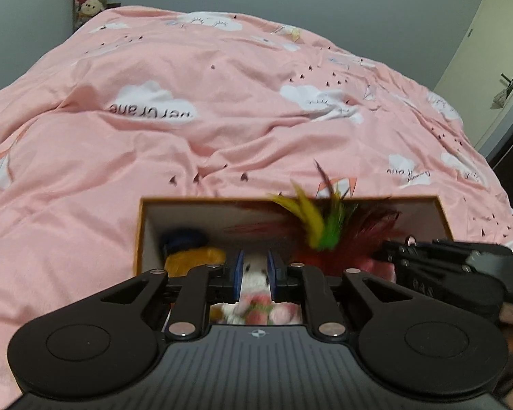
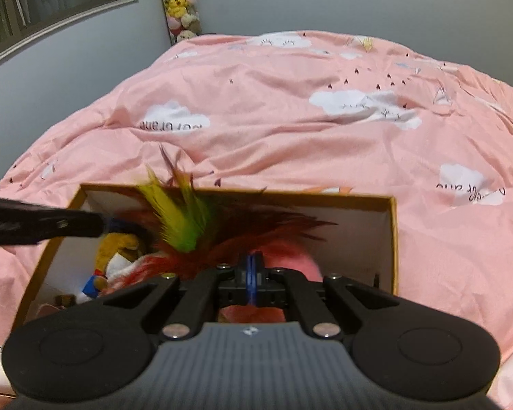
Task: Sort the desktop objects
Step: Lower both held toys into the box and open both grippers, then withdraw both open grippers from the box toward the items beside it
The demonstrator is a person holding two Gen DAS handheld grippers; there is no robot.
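I have both grippers over the open cardboard box (image 1: 441, 217) on the bed's pink duvet (image 1: 222, 130): my left gripper (image 1: 255, 275) has its blue pads slightly apart with nothing pressed between them, a white plush toy (image 1: 254, 302) lying below in the box. My right gripper (image 2: 252, 275) has its pads together, and I cannot tell whether they pinch anything. The feather toy (image 2: 184, 222) stands up out of the box beside a yellow plush (image 2: 118, 244), over something pink (image 2: 290, 256) just under the right gripper
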